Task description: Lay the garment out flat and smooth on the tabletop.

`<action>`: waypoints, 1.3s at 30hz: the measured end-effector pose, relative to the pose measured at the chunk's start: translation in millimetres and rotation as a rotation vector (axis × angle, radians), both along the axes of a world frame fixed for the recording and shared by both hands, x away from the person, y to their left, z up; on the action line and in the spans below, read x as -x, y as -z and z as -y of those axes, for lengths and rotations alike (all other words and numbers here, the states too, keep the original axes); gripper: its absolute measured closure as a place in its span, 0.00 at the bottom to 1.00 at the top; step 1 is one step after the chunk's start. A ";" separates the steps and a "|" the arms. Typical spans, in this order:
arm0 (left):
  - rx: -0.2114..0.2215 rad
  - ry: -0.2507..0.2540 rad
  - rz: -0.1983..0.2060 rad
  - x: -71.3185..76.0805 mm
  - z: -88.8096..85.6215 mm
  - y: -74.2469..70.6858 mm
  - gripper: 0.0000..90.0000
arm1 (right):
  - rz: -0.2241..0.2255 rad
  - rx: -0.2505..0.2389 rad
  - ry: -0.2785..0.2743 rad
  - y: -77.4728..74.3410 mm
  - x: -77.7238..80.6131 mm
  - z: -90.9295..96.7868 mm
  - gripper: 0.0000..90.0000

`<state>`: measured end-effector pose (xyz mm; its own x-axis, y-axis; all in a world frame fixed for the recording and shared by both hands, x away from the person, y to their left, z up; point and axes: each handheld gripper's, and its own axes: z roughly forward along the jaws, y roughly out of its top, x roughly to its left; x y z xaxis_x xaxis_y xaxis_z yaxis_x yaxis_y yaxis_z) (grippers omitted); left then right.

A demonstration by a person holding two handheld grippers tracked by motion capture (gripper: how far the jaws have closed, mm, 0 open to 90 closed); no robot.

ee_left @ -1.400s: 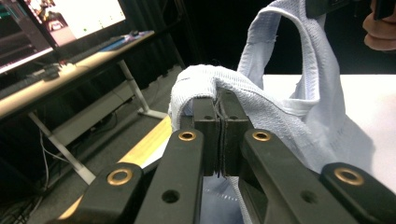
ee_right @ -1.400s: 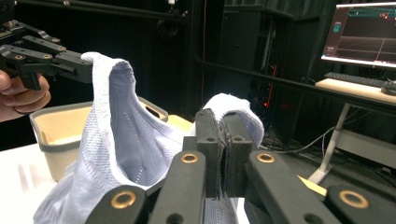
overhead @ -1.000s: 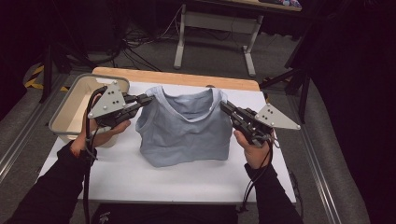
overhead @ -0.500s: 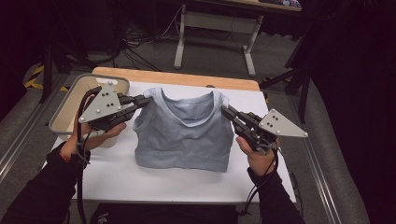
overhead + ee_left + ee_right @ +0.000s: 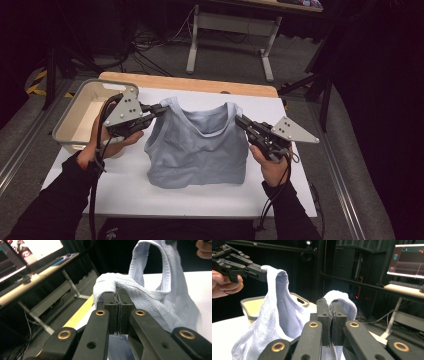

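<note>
Lifted slightly higher than a second ago, the pale blue tank top (image 5: 200, 145) is held beside the beige bin (image 5: 82, 115), each strap clamped in the left tool (image 5: 161, 108) and right tool (image 5: 239, 120), its hem resting on the tabletop (image 5: 125, 195).

My table (image 5: 125, 195) has a white top with a wooden strip along its far edge. A beige bin (image 5: 75, 117) sits at ten o'clock, and the grey top's (image 5: 200, 155) hem rests at centre.
</note>
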<state>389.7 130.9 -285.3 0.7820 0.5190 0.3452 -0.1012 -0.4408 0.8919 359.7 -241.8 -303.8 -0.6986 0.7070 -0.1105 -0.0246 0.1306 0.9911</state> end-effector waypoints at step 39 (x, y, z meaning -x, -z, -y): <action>-0.115 -0.292 -0.247 -154.1 46.5 80.3 0.97 | -0.261 0.156 0.237 56.8 -151.8 -6.7 0.95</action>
